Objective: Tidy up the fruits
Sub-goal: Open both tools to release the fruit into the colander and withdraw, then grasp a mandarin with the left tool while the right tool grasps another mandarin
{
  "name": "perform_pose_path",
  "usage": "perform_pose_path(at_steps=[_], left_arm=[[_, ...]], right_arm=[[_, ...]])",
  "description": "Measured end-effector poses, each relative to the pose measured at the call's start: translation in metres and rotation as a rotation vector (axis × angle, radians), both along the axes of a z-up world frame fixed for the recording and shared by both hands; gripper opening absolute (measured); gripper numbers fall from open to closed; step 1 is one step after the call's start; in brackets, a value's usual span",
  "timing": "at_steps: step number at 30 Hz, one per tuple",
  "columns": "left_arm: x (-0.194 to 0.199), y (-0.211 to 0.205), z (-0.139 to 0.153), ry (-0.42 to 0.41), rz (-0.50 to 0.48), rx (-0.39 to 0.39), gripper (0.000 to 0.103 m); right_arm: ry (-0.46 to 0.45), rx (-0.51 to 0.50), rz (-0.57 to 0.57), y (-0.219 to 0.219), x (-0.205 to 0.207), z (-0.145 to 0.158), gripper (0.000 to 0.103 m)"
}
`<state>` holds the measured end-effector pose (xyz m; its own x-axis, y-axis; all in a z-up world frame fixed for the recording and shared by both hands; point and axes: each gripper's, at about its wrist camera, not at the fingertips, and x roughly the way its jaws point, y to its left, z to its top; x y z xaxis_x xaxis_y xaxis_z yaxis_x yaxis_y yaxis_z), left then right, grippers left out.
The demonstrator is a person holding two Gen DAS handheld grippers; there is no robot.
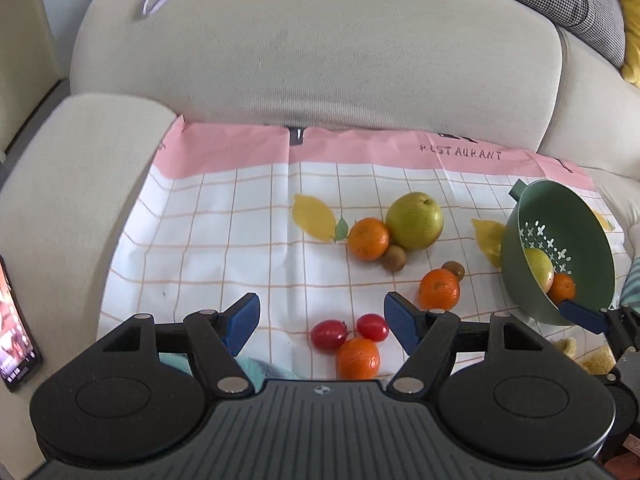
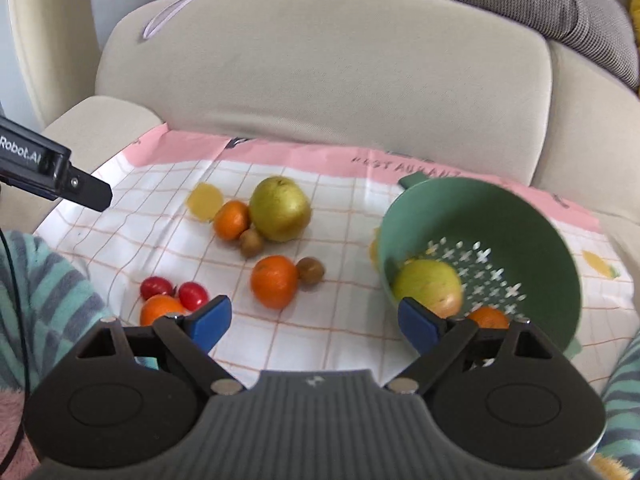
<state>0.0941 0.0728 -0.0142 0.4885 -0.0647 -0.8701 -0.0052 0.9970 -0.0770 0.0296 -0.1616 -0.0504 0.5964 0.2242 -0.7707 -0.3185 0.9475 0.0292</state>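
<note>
Because the green colander (image 2: 520,216) sits tipped on a soft sofa seat (image 1: 312,60), a nudge from the right claw (image 2: 314,322) at its near rim could roll it and spill the pear (image 2: 426,286) and orange (image 2: 486,316) inside. Both claws are released and empty. The left claw (image 1: 320,322) hangs just over two red tomatoes (image 1: 348,330) and an orange (image 1: 357,358); more fruit lies farther off on the checked cloth (image 1: 208,240).
</note>
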Motion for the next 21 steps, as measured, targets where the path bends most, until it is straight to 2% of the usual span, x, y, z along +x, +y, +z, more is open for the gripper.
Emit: perform_pose_path(at_steps=[4, 6, 8, 12, 16, 21], left_arm=[[-0.004, 0.006, -0.009, 0.019, -0.023, -0.102, 0.083], [-0.005, 0.005, -0.011, 0.015, -0.044, -0.14, 0.082], [-0.005, 0.0, -0.013, 0.014, -0.079, -0.149, 0.08], [0.0, -0.015, -0.018, 0.04, -0.136, -0.141, 0.078], [0.006, -0.027, -0.03, 0.112, -0.17, -0.089, 0.074], [0.015, -0.042, -0.045, 0.205, -0.242, -0.018, 0.074]], right_arm=[[-0.005, -0.027, 0.011, 0.005, 0.002, -0.005, 0.085], [-0.012, -0.026, 0.015, 0.006, 0.004, -0.006, 0.08], [-0.009, -0.012, 0.027, 0.006, 0.006, -0.006, 0.071], [-0.002, 0.013, 0.054, 0.008, 0.01, -0.009, 0.06], [0.008, 0.036, 0.069, 0.008, 0.015, -0.013, 0.051], [0.018, 0.062, 0.115, 0.009, 0.021, -0.022, 0.048]])
